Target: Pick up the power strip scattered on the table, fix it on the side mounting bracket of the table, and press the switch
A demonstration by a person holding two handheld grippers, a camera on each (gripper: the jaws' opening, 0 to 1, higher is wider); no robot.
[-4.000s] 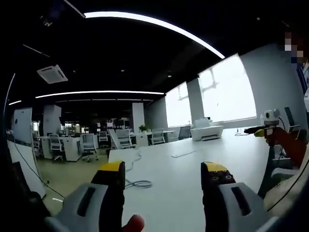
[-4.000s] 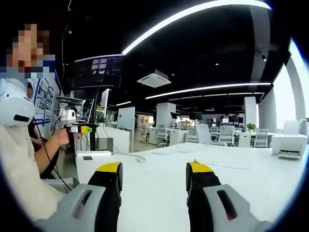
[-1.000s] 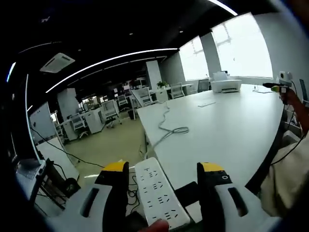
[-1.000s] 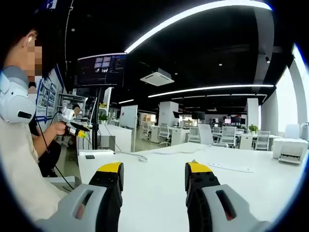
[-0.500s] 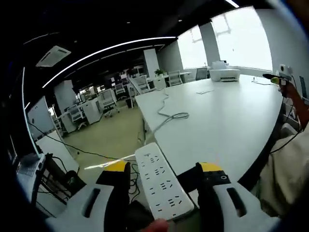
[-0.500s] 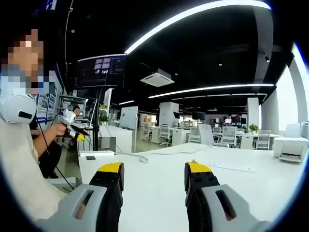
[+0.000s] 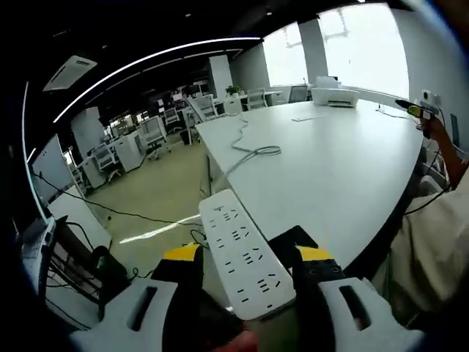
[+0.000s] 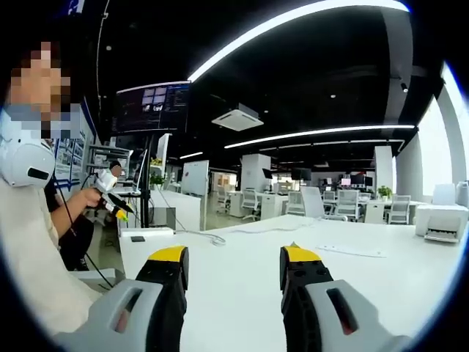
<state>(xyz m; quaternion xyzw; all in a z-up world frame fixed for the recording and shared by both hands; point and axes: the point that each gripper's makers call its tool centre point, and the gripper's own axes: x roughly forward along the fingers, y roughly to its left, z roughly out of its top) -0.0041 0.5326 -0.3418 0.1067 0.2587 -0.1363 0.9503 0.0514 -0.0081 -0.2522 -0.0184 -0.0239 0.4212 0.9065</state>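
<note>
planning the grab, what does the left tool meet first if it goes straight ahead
The power strip: it lies between the left tool's open jaws, at the table edge. Depth is unclear.

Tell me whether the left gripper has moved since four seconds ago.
Yes. The left gripper has swung down toward the white table's near edge; the long white plastic power strip now lies between its jaws.

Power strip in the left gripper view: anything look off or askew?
Yes. The power strip lies at the table corner, slanted across the edge, its near end poking past it between the left gripper jaws. A loose cable trails over the far edge. No damage visible.
</note>
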